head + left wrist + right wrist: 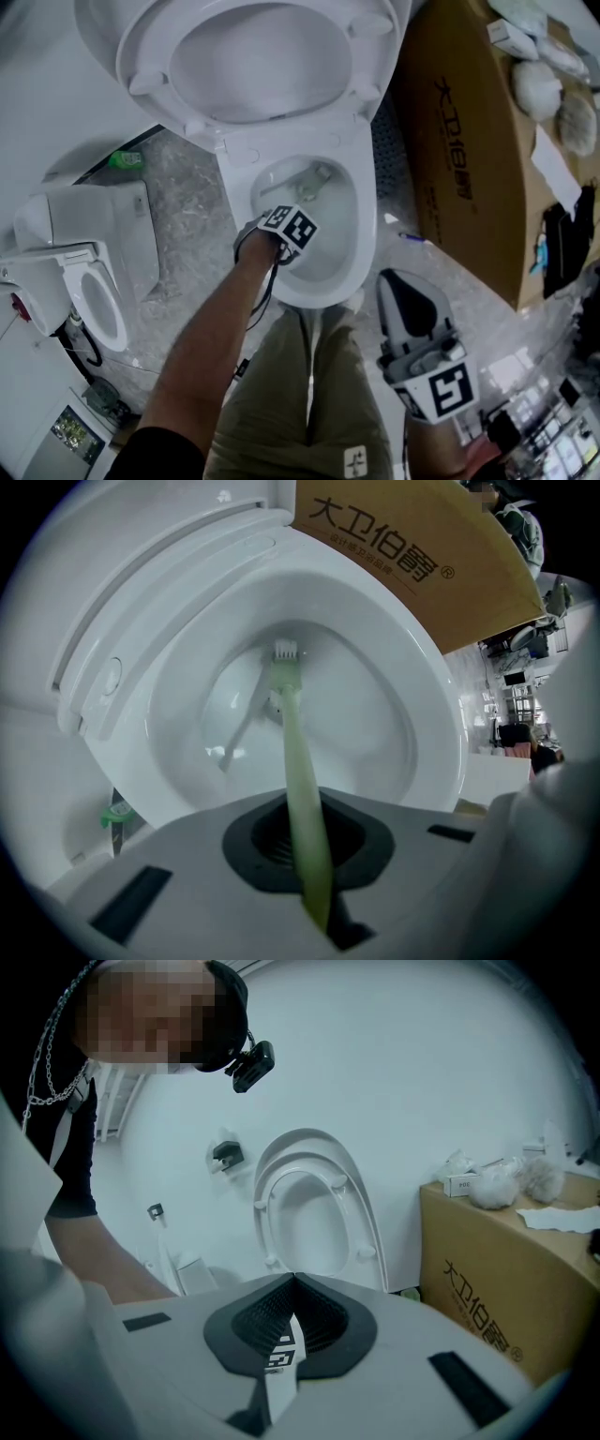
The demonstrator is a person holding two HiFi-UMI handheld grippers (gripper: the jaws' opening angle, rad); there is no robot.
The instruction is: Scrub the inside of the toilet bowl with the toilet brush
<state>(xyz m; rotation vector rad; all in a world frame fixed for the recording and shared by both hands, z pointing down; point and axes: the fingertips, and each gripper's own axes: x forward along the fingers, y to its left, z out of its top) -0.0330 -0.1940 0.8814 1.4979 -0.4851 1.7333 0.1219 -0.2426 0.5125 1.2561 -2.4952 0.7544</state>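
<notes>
The left gripper (302,850) is clamped on the pale green handle of the toilet brush (292,752), whose bristle head sits deep inside the toilet bowl (403,724). The handle looks light, stiff and probably slick, so a firm hold near its top end suits it. The right gripper (289,1335) is outside the bowl's front rim, closed on nothing.

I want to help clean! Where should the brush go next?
Probably sweep the brush sideways along the bowl wall: the left gripper is clamped on its handle, and the bristles are deep inside, near the far wall.

Toilet brush (314,178) in toilet bowl (363,246), carton (459,141) at its right
</notes>
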